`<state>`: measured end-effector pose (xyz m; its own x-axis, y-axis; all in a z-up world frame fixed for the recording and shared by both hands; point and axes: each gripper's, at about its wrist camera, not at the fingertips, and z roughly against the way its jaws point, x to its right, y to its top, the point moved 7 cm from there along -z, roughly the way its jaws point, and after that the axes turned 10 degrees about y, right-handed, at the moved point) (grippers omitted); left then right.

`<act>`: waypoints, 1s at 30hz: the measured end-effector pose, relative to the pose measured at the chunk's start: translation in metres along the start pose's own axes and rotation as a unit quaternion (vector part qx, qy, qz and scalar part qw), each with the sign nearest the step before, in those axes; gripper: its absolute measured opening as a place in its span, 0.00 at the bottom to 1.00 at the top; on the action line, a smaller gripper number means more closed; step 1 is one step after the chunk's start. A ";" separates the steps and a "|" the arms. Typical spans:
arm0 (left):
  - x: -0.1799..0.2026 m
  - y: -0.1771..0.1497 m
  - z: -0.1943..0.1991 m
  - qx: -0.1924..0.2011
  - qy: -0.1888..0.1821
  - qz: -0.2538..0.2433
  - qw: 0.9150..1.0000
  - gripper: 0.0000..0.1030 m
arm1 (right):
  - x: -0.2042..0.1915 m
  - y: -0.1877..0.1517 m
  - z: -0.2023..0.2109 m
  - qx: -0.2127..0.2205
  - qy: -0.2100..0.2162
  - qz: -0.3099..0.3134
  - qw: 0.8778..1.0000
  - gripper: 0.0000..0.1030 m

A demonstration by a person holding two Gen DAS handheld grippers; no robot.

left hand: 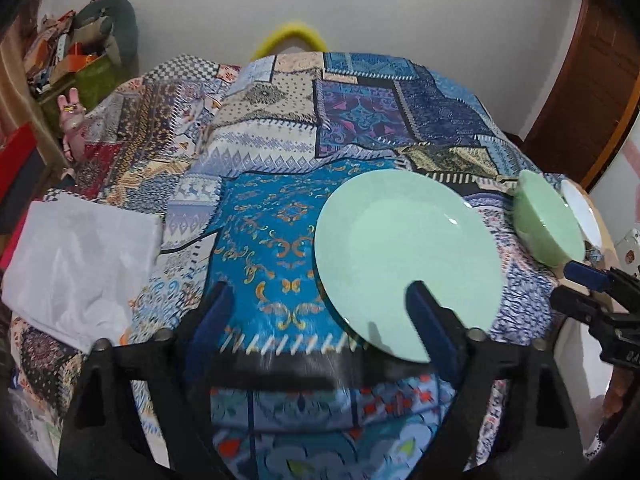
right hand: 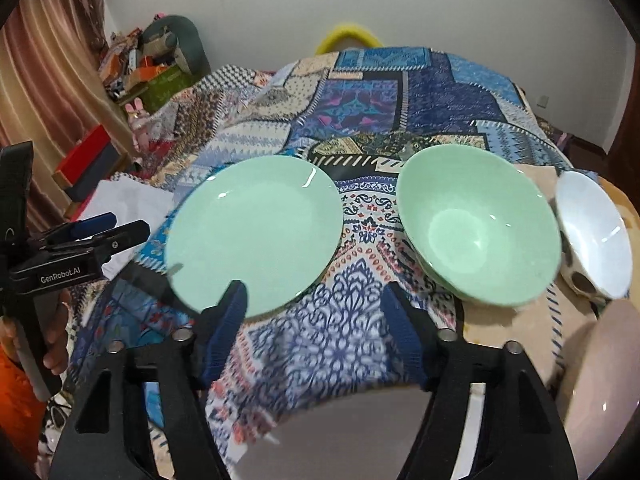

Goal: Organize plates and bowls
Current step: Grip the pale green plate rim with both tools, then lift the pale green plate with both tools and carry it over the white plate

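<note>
Left wrist view: my left tool is open, nothing between its pads. Its right finger overlaps the near rim of the green plate, which lies flat on the patchwork cloth over the bench. Can't tell contact from overlap. Risk: if I close from here I'd pinch only the rim, and glazed ceramic could slip out or tilt on lift. The cloth is loose and could drag with it.

Right wrist view: my right tool is open and empty, over bare cloth between the plate and the green bowl. The white bowl sits tipped just beside the green one, near the bench edge. Risk: nudging the green bowl could push the white one off. My left tool also sits close to the plate's left rim, so both tools could collide there.
</note>
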<state>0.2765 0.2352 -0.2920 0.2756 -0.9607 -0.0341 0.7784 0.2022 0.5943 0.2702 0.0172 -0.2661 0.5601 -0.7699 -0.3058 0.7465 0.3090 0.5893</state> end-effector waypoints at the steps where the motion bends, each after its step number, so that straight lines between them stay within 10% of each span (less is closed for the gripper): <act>1: 0.001 0.001 -0.006 -0.004 -0.001 -0.005 1.000 0.72 | 0.002 0.001 -0.006 -0.010 0.000 -0.001 1.000 0.49; 17: 0.015 0.002 -0.055 -0.045 -0.039 -0.024 0.998 0.20 | 0.010 0.008 -0.059 -0.074 0.010 0.001 0.997 0.22; 30: 0.007 -0.037 -0.021 -0.062 -0.034 -0.030 0.997 0.21 | -0.010 -0.017 -0.045 -0.094 0.048 0.035 0.994 0.20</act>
<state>0.2609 0.2249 -0.3310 0.1918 -0.9814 -0.0096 0.8574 0.1628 0.4881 0.2684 0.0444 -0.3065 0.6377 -0.6891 -0.3442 0.7536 0.4655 0.4641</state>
